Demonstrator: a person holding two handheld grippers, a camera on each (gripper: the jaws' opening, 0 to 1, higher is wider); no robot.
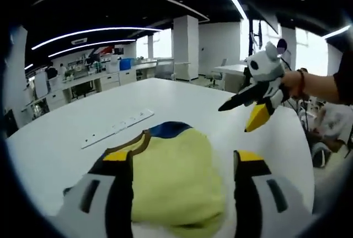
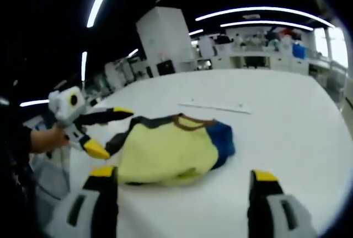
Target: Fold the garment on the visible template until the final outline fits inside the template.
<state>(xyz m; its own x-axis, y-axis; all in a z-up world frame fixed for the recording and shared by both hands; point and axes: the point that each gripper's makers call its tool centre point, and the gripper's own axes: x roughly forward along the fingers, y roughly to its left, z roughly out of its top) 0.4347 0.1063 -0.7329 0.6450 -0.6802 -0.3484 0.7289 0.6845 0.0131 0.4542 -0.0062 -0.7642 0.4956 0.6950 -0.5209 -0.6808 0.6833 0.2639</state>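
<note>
Pale yellow fabric, folded into a compact bundle: garment [image 1: 174, 180] with a blue panel and brown-trimmed neckline, lying on the white table [image 1: 66, 133], well in from the far edge and nearer the near edge. In the right gripper view, same garment [image 2: 168, 150] lying flat, blue part toward the right, brown collar along the far side. Beyond it, toward the far edge of the table, a thin white strip [image 1: 117, 128] lying flat, apart from the garment; seen again in the right gripper view [image 2: 214, 107].

Left gripper [image 1: 185, 185] low over the near side of the garment, jaws spread wide with the bundle between them in the picture; gripping nothing, contact with the cloth not clear. In the right gripper view, left gripper [image 2: 105, 130] raised just beside the garment's dark edge, held by a hand [image 2: 47, 139], jaws parted.

Right gripper [image 2: 179, 205] near the table's near edge, jaws wide apart, holding nothing, short of the garment. In the left gripper view, right gripper [image 1: 245, 114] held in the air above the table's right side by a hand [image 1: 292, 84], jaws parted, empty.

Desks and cabinets in the room beyond.
</note>
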